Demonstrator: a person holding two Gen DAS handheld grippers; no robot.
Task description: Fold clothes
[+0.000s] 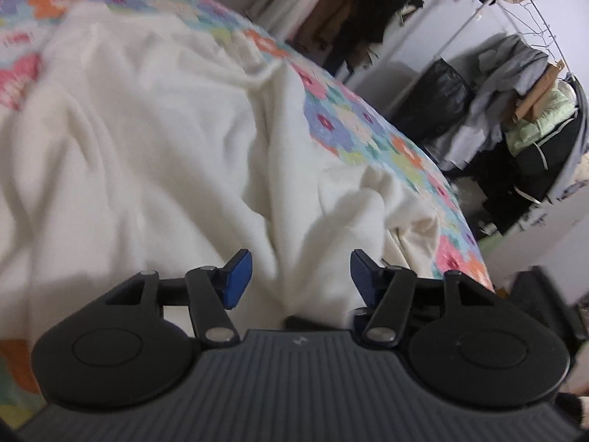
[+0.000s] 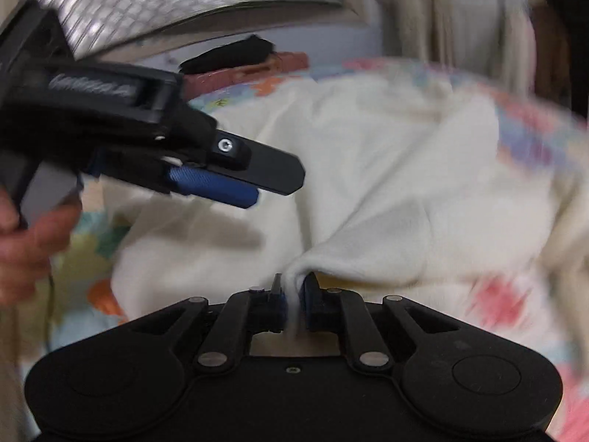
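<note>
Our right gripper [image 2: 292, 294] is clamped on a pinched fold of the cream garment [image 2: 368, 184], the cloth squeezed between its blue pads [image 2: 281, 300] and rising into a small peak just ahead of them. From that pinch the garment spreads away across the floral bedspread [image 2: 497, 294], rumpled and creased, with its far edge near the bed's rim.

Our left gripper [image 1: 301, 276] stands released, its blue pads [image 1: 239, 276] wide apart with nothing between them, hovering low over the same cream garment [image 1: 147, 147]. In the right wrist view we see this left gripper [image 2: 272, 180] from the side, above the cloth and to the left of the pinch, with our left hand [image 2: 25, 243] wrapped around its grey handle.

Beyond the garment, the floral bedspread [image 1: 368, 129] curves along the bed's edge. Farther out in the left wrist view, a clothes rack [image 1: 533, 37] stands against the pale wall, hung with grey, green and dark clothing, and more hanging clothes [image 1: 349, 11] crowd the top of the frame.
</note>
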